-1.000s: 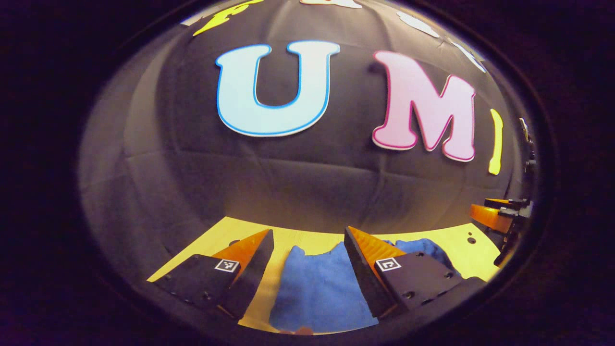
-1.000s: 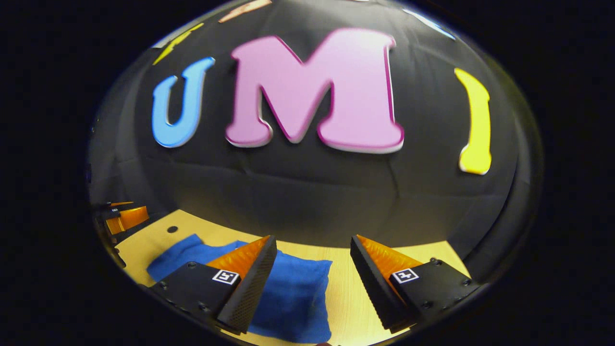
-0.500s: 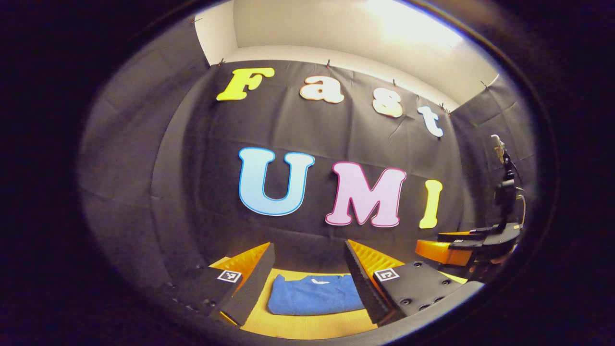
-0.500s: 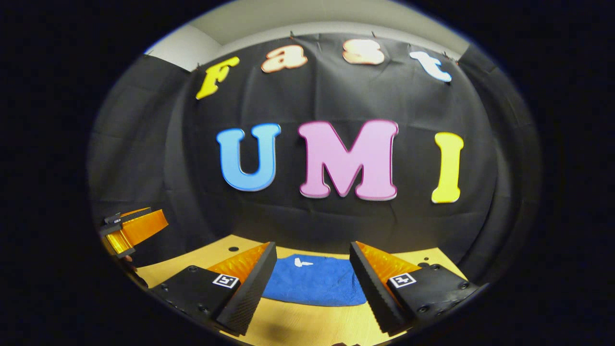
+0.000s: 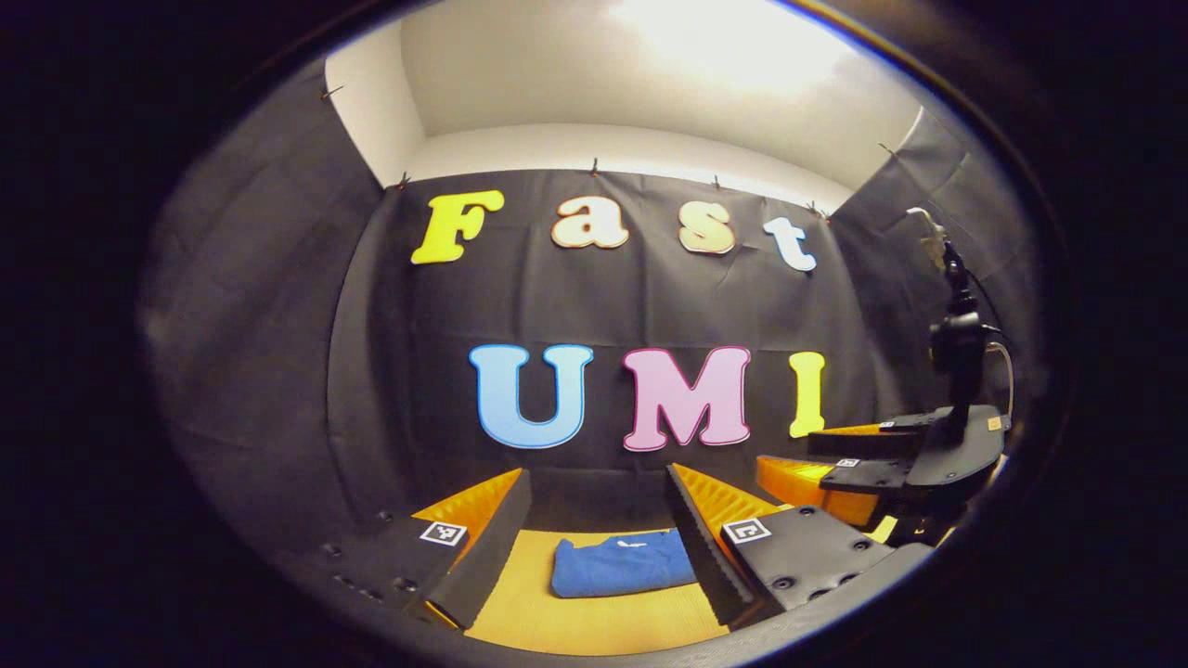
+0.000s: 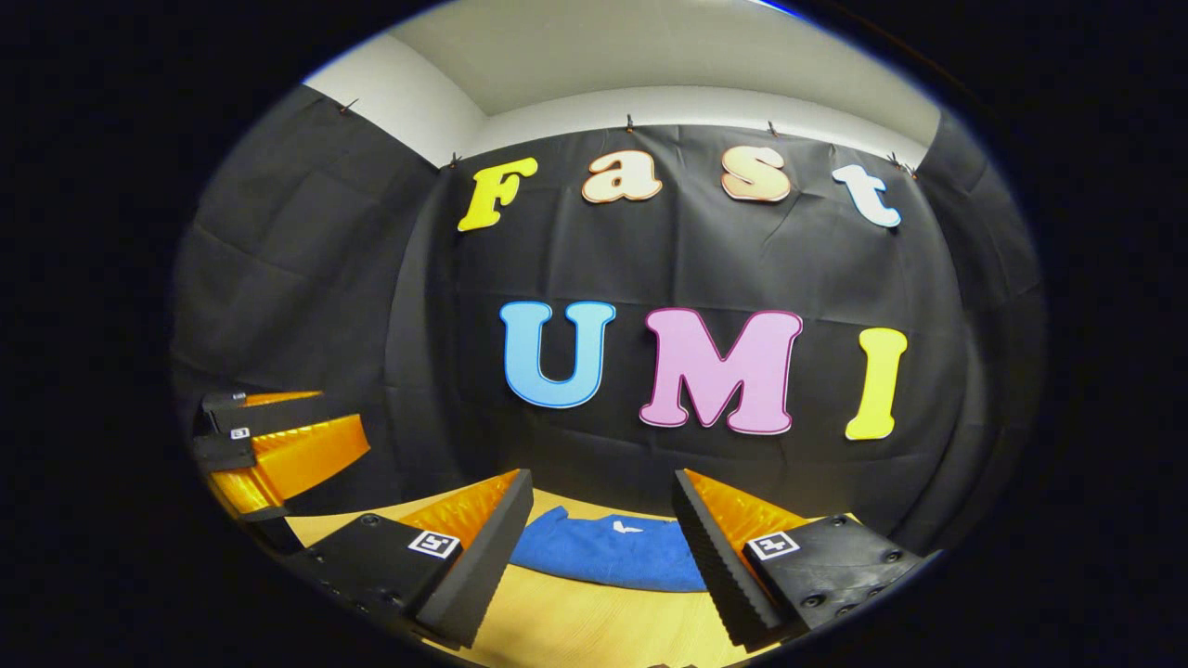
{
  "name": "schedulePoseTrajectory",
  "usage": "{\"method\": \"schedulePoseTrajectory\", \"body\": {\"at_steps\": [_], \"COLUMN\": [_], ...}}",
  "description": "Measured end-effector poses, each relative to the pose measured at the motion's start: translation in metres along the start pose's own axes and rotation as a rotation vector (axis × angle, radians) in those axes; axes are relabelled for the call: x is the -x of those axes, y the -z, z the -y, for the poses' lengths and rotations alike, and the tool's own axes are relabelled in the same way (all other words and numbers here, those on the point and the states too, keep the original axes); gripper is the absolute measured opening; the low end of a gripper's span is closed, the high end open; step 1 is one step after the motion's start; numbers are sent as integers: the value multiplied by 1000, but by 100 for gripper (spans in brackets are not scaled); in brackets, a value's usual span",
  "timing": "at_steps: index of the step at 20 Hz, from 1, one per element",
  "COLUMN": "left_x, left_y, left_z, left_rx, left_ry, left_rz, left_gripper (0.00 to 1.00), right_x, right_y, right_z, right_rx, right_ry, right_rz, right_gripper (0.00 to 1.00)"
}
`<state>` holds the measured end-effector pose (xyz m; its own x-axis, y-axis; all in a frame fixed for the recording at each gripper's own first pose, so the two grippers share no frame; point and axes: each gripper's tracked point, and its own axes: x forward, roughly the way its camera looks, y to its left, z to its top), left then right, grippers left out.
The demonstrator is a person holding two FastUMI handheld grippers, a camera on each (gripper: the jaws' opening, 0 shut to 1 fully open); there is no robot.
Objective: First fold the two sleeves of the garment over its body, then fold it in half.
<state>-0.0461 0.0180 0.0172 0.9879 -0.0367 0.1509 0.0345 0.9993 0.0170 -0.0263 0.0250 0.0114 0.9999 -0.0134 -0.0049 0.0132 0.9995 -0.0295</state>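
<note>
Shirt (image 5: 620, 563) lies on table (image 6: 594, 631) as compact folded bundle, no sleeves sticking out; folding looks finished. Your left gripper (image 5: 599, 520) and right gripper (image 6: 603, 529) both spread, empty, well clear.

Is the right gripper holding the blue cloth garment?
No. The right gripper is open, and the folded blue cloth garment lies beyond it.

Black cloth (image 6: 705, 269) hangs as the booth's back wall, creased and clipped along its top edge, with more dark cloth closing in on either side of it. Above the cloth runs a strip of pale plain wall (image 5: 613, 148), and over that a white ceiling with a bright wash of light (image 5: 733, 37). Below the cloth sits a light wooden tabletop (image 6: 594, 622), warm yellow.
</note>
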Motion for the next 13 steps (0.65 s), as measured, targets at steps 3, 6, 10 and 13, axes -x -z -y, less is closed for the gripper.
{"method": "schedulePoseTrajectory", "body": {"at_steps": [3, 6, 10, 13], "left_x": [5, 0, -2, 0], "left_y": [10, 15, 9, 12], "left_z": [4, -1, -12, -22], "left_rx": [47, 81, 69, 97], "left_ry": [2, -34, -78, -113], "left_rz": [-29, -67, -67, -83], "left_gripper": [82, 83, 82, 82], "right_x": [-3, 0, -1, -3], "right_y": [2, 4, 11, 15], "right_z": [-5, -5, -1, 0], "right_rx": [3, 1, -16, -17], "right_ry": [-15, -33, -42, -45], "right_rz": [-3, -14, -37, -41], "right_gripper": [96, 96, 96, 96]}}
